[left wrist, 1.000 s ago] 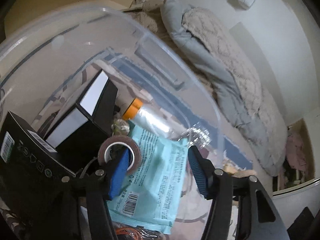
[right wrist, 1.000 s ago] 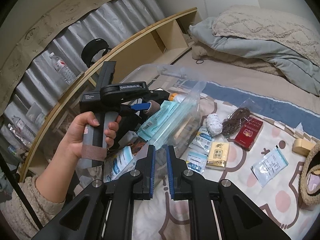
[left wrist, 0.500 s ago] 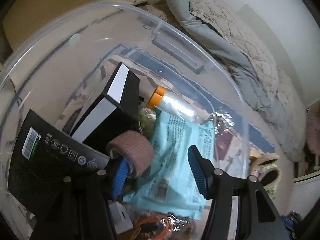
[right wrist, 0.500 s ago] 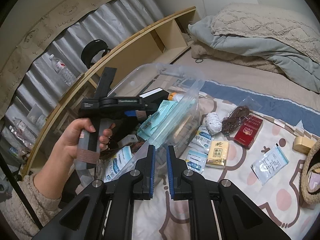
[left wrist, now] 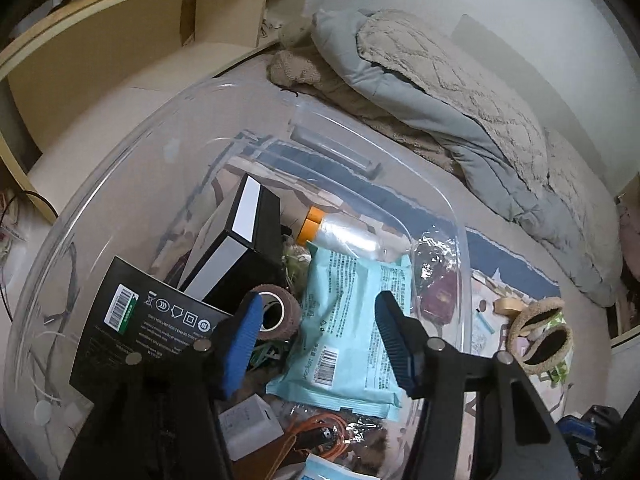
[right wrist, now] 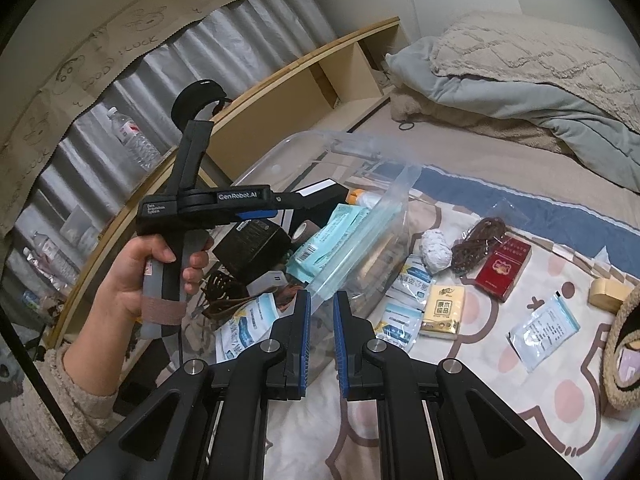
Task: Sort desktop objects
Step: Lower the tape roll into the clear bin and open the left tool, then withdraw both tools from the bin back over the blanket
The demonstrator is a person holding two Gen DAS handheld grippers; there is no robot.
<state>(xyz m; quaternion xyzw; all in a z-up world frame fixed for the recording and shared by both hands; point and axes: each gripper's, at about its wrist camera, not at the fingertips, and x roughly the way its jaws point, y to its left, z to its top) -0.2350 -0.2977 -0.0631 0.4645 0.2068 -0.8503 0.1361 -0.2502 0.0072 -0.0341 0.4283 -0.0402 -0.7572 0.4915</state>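
Clutter still to sort, led by a red packet [right wrist: 503, 269], lies on the blanket right of the clear bin [left wrist: 256, 112], nearer the right gripper [right wrist: 321, 316], fingers nearly together and empty; left gripper [left wrist: 320, 336], fingers apart and empty, hangs over the bin.

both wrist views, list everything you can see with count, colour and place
bin: 1, clear, on the bed
boxes: 2, black, inside bin
tape roll: 1, brown, inside bin by boxes
wipes pack: 1, teal, inside bin
red box: 1, on the sheet
tissue pack: 1, yellow, on the sheet
blanket: 1, grey-beige, behind
left claw: open, over bin
right claw: shut, empty
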